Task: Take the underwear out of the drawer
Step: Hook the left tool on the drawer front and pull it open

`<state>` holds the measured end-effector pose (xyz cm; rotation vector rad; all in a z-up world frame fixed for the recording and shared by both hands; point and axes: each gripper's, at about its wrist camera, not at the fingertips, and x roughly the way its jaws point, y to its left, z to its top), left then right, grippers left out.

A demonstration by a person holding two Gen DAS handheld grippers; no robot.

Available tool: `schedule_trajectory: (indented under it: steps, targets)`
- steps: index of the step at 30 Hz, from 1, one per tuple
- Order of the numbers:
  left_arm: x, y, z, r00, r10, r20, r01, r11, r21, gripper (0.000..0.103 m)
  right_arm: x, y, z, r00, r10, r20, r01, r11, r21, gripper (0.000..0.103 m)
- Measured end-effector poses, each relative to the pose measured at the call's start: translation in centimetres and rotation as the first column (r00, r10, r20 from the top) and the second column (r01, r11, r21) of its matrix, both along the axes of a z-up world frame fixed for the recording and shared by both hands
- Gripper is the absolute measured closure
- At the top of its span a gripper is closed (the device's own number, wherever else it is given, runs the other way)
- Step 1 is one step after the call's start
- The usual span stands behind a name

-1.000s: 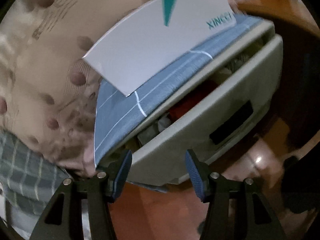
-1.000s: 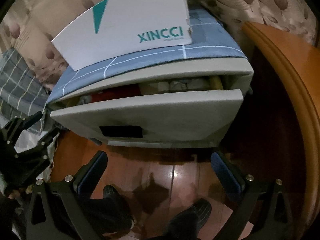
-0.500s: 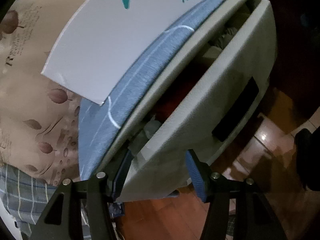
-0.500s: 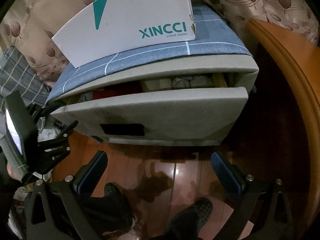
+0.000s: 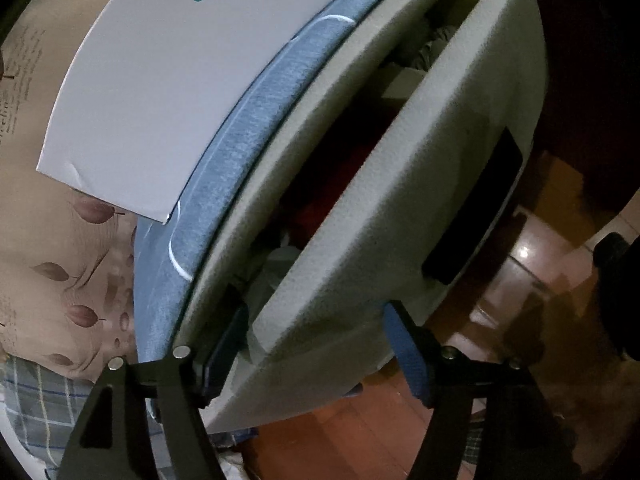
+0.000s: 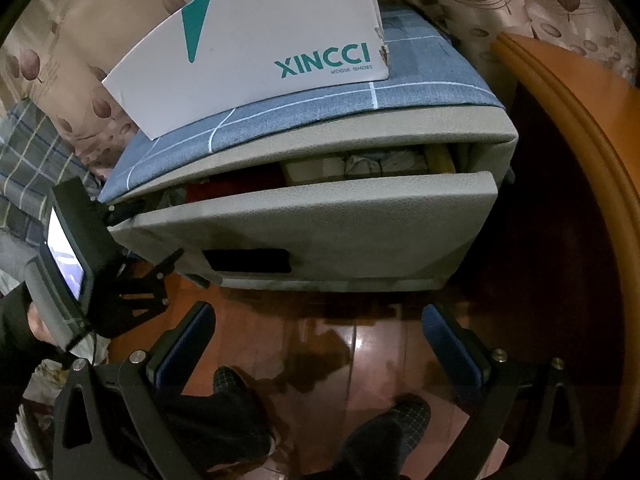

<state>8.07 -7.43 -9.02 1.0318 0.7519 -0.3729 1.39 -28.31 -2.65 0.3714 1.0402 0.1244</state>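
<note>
The grey fabric storage cabinet (image 6: 472,148) stands on the wood floor (image 6: 360,340) with a blue checked cloth (image 6: 420,96) over its top, and its drawer (image 6: 340,228) is pulled partway out, a dark slot handle (image 6: 250,260) in its front. On the cloth lies a white shoe box lid (image 6: 260,52) printed "XINCCI" in teal, with smaller writing beneath that seems to read "VOGUE SHOES". In the gap above the drawer front lie folded clothes, a red piece (image 6: 208,190) at the left and pale bundles (image 6: 360,166) to the right; which is underwear cannot be told. The left gripper (image 5: 316,354) is spread wide, straddling the drawer's left corner, one of its fingers (image 5: 222,354) inside the gap. The right gripper (image 6: 316,344) hangs wide open over the floor, holding nothing.
</note>
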Motion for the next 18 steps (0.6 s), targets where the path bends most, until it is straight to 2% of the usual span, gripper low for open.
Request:
schedule_trajectory:
  steps: [3, 8, 13, 18]
  targets:
    - [-0.4, 0.3, 0.4, 1.0, -0.003, -0.028, 0.002, 1.0, -0.02, 0.031, -0.1, -0.1, 0.1, 1.0, -0.006, 0.007, 0.006, 1.0, 0.004, 0.001]
    - [-3.0, 1.0, 0.4, 0.998, -0.038, -0.051, 0.038, 0.999, 0.005, 0.031, 0.0, -0.4, 0.5, 1.0, -0.019, 0.022, 0.018, 1.0, 0.011, 0.001]
    - [-5.2, 1.9, 1.2, 0.986, -0.049, -0.157, 0.046, 0.999, -0.023, 0.031, -0.3, -0.3, 1.1, 0.998, -0.028, 0.052, 0.029, 1.0, -0.013, 0.001]
    - [-7.6, 2.2, 1.3, 0.977, -0.058, -0.206, 0.06, 0.998, 0.001, 0.031, -0.8, -0.1, 1.9, 0.996, -0.042, 0.084, 0.046, 0.998, -0.038, 0.001]
